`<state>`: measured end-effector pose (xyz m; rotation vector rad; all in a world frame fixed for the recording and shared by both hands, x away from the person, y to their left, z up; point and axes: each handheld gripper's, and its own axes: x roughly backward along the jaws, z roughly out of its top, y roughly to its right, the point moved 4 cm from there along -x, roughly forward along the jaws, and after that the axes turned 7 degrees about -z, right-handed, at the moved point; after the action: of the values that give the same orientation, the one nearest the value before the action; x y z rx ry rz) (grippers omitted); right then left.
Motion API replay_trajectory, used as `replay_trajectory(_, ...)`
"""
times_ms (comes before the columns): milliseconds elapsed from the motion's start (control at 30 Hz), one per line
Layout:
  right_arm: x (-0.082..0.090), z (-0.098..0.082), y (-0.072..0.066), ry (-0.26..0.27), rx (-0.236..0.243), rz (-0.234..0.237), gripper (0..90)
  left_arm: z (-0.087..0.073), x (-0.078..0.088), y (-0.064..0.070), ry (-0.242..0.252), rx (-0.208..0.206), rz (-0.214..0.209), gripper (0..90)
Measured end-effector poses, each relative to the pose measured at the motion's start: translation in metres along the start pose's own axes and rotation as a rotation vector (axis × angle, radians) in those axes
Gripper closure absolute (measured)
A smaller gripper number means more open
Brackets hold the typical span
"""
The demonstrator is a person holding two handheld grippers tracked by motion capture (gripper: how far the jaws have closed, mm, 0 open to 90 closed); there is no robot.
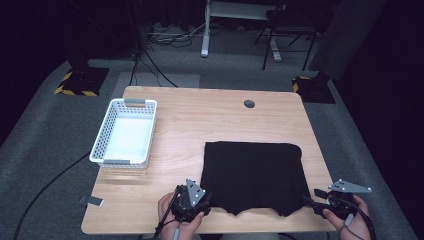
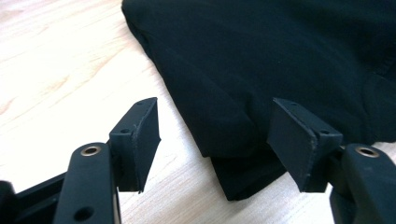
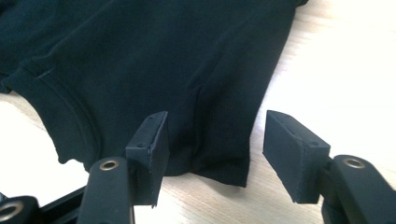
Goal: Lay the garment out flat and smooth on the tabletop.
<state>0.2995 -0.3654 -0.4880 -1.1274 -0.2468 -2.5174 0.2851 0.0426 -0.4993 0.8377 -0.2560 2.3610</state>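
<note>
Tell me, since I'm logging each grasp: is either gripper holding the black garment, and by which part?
Nothing is held. Both the left gripper and right gripper are open at the near corners of the folded black garment, pads not pressing.

a light wooden table with rounded corners (image 1: 190, 125) carries 2 things. a folded black cloth garment (image 1: 252, 175) lies flat on its near right part, reaching almost to the near edge. a white perforated plastic basket (image 1: 125, 132) sits on the left side, well apart from the garment.
</note>
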Motion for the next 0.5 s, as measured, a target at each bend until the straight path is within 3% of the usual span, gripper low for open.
replay_trajectory(133, -0.002, -0.003, -0.002, -0.002, 0.0, 0.003, 40.1, -0.002, -0.007, 0.007, -0.013, 0.022, -0.003, 32.6)
replay_trajectory(367, -0.001, -0.005, -0.007, 0.018, 0.003, -0.012, 36.5, -0.002, -0.023, 0.024, -0.028, -0.01, -0.002, 34.9)
replay_trajectory(500, -0.002, -0.008, -0.011, 0.037, 0.033, -0.027, 34.0, -0.002, -0.031, 0.028, -0.023, -0.032, 0.013, 71.8)
